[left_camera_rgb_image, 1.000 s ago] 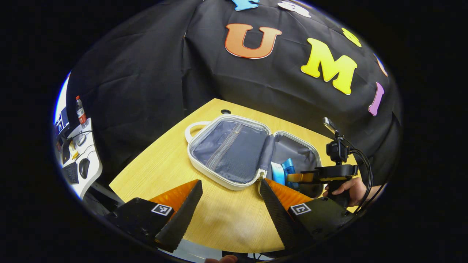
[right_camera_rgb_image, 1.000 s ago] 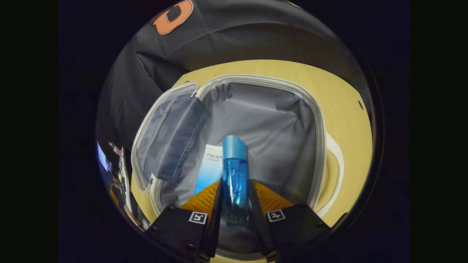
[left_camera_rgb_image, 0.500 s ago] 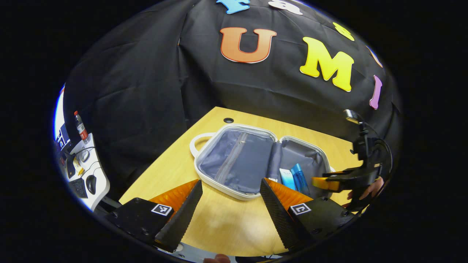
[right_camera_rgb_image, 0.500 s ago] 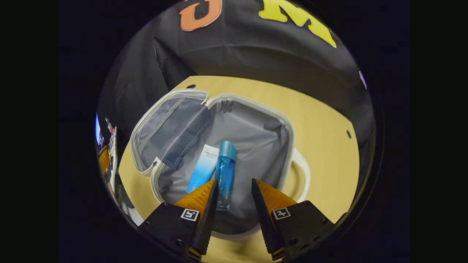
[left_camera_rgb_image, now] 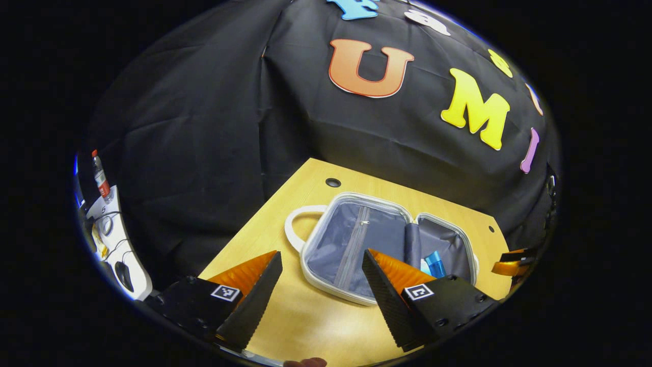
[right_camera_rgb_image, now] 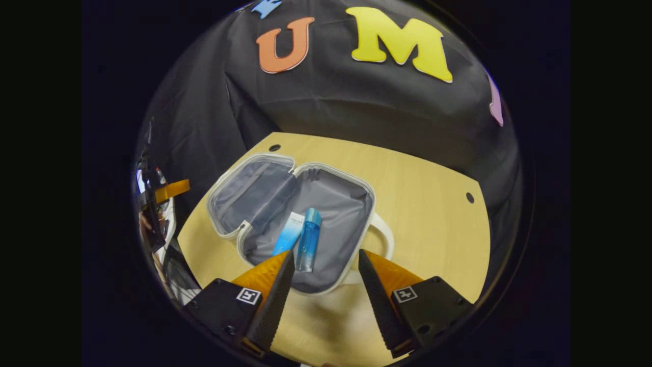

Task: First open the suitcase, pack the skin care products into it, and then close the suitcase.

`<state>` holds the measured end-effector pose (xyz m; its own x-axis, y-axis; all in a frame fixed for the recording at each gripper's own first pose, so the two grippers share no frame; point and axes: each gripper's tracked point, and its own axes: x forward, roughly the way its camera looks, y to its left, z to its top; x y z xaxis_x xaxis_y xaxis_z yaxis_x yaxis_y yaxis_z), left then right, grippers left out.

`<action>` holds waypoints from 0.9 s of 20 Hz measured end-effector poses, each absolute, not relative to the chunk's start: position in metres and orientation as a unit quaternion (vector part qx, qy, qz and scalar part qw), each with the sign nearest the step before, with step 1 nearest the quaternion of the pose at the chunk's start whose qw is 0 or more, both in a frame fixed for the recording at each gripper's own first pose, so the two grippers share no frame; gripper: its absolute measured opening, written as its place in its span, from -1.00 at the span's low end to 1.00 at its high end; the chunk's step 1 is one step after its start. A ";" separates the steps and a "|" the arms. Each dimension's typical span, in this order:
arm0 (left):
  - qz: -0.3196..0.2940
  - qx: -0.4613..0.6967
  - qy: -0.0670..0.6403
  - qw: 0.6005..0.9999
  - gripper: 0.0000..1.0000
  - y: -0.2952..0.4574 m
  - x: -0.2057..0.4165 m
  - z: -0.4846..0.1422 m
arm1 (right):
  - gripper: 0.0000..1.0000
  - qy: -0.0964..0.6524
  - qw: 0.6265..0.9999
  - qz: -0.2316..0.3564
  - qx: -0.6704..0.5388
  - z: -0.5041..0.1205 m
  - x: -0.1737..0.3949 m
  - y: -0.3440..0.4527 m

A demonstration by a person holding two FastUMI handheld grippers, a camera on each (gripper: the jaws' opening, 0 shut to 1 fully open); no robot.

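Here the suitcase (right_camera_rgb_image: 333,204) lies open and flat on the wooden table (right_camera_rgb_image: 428,204), its grey lining up. Inside its right half a blue bottle (right_camera_rgb_image: 308,239) rests just beside a white-and-blue tube (right_camera_rgb_image: 288,235), touching it. The right gripper (right_camera_rgb_image: 322,285) hangs above the suitcase's near rim, fingers spread and empty. The left gripper (left_camera_rgb_image: 321,290), likewise spread, hovers near the suitcase's lid half.
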<state>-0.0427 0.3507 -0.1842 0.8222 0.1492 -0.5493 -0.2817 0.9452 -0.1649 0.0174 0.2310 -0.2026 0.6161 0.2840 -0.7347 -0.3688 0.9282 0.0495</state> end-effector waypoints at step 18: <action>-0.012 -0.344 0.377 0.860 0.83 0.413 0.075 -0.295 | 0.49 0.382 0.913 0.130 -0.057 -0.148 -0.014 0.165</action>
<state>0.0752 0.4131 -0.2950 0.7154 -0.2801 -0.6401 -0.2391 0.7627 -0.6010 -0.0136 0.1647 -0.1484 0.6747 0.1943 -0.7120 -0.2818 0.9594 -0.0053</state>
